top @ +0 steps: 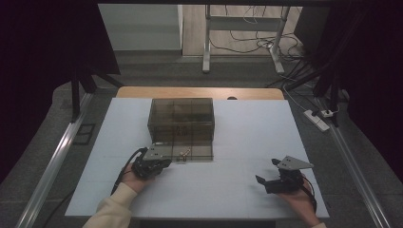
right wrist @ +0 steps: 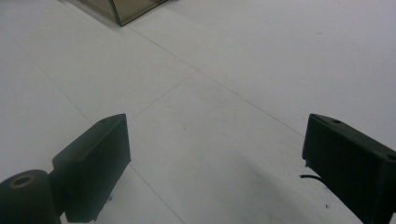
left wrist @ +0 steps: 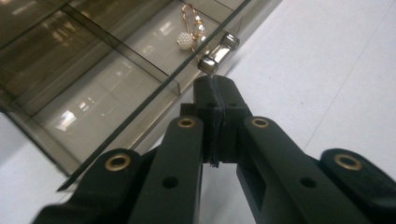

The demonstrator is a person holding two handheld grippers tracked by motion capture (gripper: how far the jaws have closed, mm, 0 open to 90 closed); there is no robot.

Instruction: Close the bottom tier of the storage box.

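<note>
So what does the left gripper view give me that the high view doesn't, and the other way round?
The left gripper view alone shows the pearl-and-gold jewellery lying in a drawer compartment, the drawer's metal handle just beyond the tips, and the left gripper with its jaws shut together on nothing. The high view alone shows the whole smoked box, the right gripper resting open, apart from it, and the floor beyond. Both share the pulled-out drawer and the white table.

A lab-like recording room: black curtains (top: 43, 42), loose cables (top: 247, 45), power strip (top: 317, 119) on the floor
</note>
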